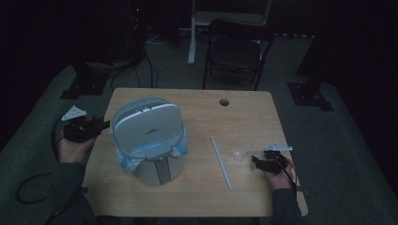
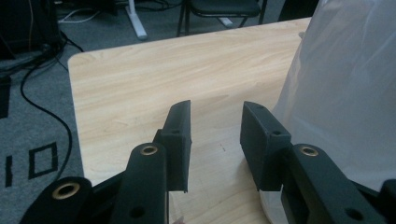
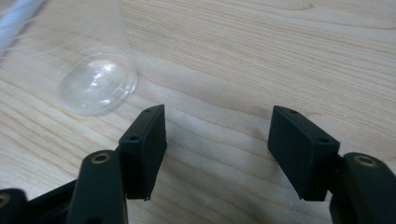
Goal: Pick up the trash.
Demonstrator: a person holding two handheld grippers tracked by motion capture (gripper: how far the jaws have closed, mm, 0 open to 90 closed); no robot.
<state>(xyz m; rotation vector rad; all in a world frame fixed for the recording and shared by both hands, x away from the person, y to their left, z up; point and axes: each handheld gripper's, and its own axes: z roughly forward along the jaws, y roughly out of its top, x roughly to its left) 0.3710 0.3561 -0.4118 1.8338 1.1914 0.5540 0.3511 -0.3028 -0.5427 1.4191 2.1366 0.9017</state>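
Gaping with nothing between its jaws, the right gripper (image 3: 217,156) rests low over the table (image 3: 280,56); the clear plastic cup (image 3: 95,77) stands just ahead-left of it; the left gripper (image 2: 215,140) spreads empty beside the bag-lined bin (image 1: 150,140).

Wooden table (image 1: 197,197), lidded bin (image 1: 150,140) (bag-lined), clear cup (image 1: 241,149), white tube (image 1: 221,162)

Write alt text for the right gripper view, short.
The right gripper hangs over a light wooden table with its two black jaws apart and nothing between them. A clear plastic cup stands on the table just beyond the left jaw, not touching it.
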